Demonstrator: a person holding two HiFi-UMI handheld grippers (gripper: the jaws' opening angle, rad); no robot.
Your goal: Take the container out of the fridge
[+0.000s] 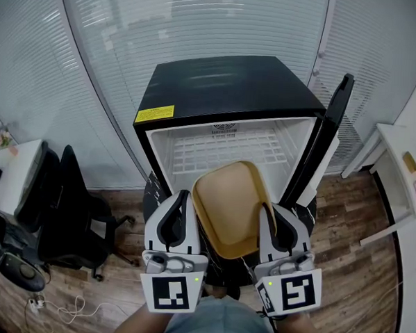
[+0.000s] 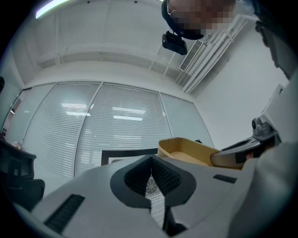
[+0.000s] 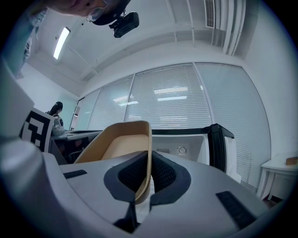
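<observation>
Holding the container (image 1: pixel 228 206) at centre frame, clear of the open fridge (image 1: pixel 226 94) above; clamping its rim in the right gripper (image 3: pixel 148 158); hanging the left gripper (image 2: pixel 151 160), jaws together and empty, just beside. Seemingly needing only setting down.

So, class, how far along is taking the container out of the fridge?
Done: black fridge stands open, tan plastic container looks clear of its white interior. In hand: right gripper fingers clamp its wall; left gripper shut, empty beside it. Left: setting it down.
</observation>
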